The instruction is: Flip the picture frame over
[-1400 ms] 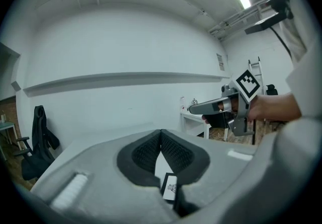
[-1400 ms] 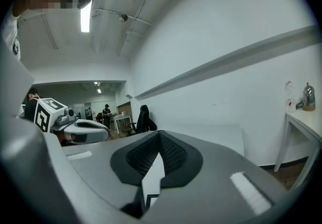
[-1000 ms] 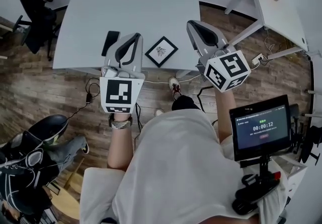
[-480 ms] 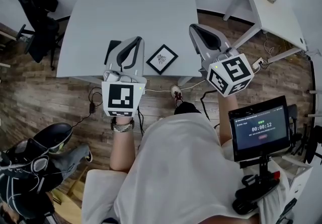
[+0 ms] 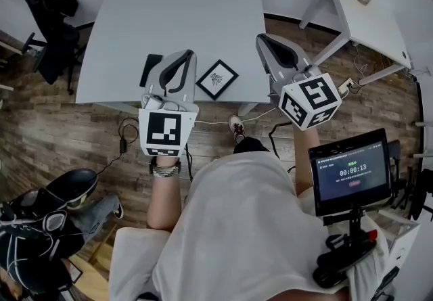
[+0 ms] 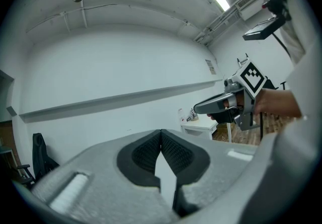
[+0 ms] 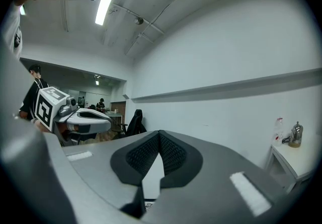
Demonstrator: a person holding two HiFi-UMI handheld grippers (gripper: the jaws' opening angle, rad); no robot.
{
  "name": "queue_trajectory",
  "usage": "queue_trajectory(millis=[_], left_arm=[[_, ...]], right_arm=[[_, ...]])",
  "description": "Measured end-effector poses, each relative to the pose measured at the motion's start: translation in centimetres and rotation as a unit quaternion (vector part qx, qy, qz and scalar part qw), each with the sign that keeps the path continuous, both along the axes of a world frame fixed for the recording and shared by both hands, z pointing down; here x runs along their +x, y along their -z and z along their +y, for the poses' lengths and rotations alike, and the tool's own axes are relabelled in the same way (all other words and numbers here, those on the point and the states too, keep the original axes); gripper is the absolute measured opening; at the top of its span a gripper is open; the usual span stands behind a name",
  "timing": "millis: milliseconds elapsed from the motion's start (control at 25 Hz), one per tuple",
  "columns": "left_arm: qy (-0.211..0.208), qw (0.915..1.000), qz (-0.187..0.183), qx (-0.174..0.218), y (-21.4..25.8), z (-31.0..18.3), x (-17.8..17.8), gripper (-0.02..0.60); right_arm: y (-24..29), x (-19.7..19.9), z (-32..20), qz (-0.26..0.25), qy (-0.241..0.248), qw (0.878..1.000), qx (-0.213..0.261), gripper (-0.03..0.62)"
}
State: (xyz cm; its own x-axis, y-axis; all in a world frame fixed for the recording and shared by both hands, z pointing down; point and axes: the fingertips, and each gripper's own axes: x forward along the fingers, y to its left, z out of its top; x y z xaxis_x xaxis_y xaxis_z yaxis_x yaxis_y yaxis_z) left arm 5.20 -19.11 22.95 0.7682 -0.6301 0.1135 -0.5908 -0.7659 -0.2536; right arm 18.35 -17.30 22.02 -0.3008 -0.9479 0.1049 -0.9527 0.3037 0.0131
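screen [image 5: 352, 172] timer reading 00:00:13, picture frame [image 5: 217, 79] flat on white table [image 5: 176, 9]

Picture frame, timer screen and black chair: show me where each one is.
Picture frame [image 5: 216, 79]: head view, its centre print.
Timer screen [image 5: 352, 171]: head view, middle of the display.
Black chair [image 5: 57, 39]: head view, its dark middle.

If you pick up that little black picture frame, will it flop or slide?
The picture frame probably stays stiff: its black border looks rigid and square. Lying flat on the smooth table, it may slide when nudged. It looks small, so likely light.
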Motion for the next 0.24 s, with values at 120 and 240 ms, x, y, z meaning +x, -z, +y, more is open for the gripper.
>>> queue_trajectory(millis=[120, 240], left_arm=[[0.000, 1.0000, 0.000, 0.000, -0.01, -0.44, -0.25, 0.005], [0.000, 1.0000, 0.000, 0.000, 0.16, -0.96, -0.49, 0.005]], right_arm=[[-0.01, -0.38, -0.50, 0.002, 0.001, 1.000, -0.001, 0.002], [0.03, -0.59, -0.99, 0.002, 0.000, 1.000, -0.003, 0.002]])
